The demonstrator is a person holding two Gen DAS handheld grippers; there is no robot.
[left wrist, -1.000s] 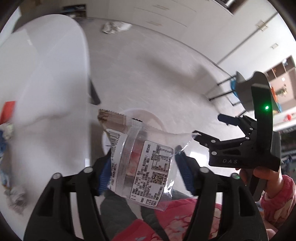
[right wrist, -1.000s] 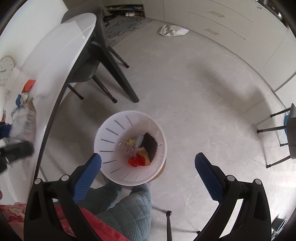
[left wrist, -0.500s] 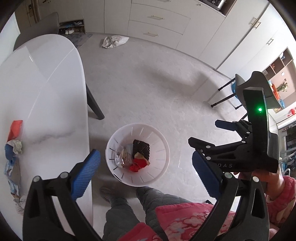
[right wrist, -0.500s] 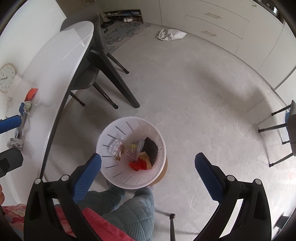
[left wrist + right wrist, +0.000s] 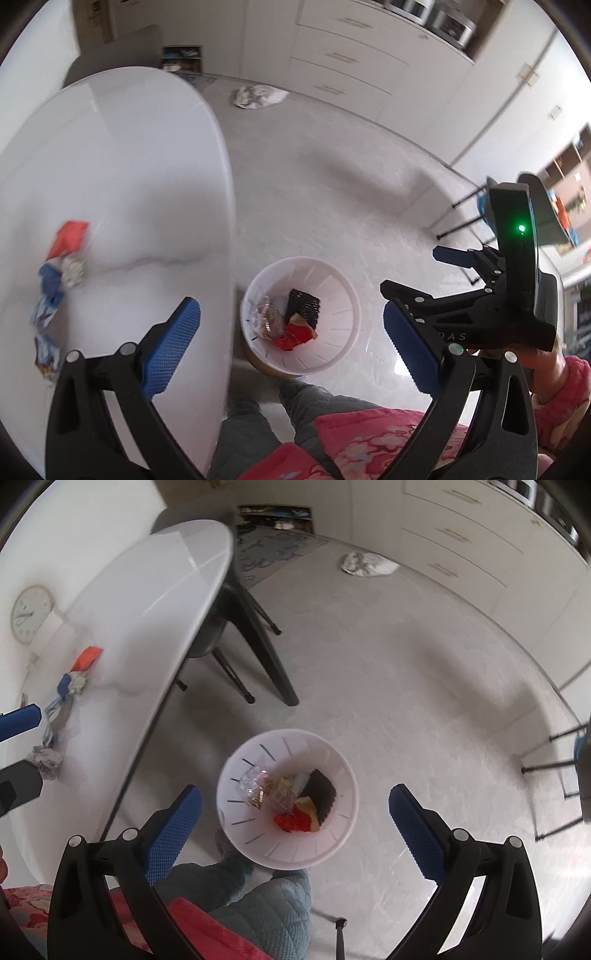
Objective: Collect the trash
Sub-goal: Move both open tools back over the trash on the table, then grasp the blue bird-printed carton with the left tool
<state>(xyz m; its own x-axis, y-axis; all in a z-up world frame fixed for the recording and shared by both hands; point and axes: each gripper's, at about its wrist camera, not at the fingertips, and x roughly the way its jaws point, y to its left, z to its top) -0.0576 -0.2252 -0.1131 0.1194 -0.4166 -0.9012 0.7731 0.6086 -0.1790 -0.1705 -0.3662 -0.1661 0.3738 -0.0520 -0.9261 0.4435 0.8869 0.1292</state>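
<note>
Left tongs [image 5: 291,332] spread wide, just opened, nothing between them; right tongs [image 5: 295,825] likewise released and empty; below both, white bin [image 5: 343,291] on the floor off the surface [image 5: 110,166] edge, clear wrapper [image 5: 264,319] inside with red scrap [image 5: 295,332]; farther, loose trash [image 5: 55,284] near the surface's left edge.

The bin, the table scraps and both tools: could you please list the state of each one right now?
White bin: upright on the floor, partly filled with wrappers.
Clear packet: lying inside the bin.
Scraps on the table: not yet collected.
Crumpled bag: on the floor by the cabinets.
Left tool: open, empty.
Right tool: open, empty.
</note>
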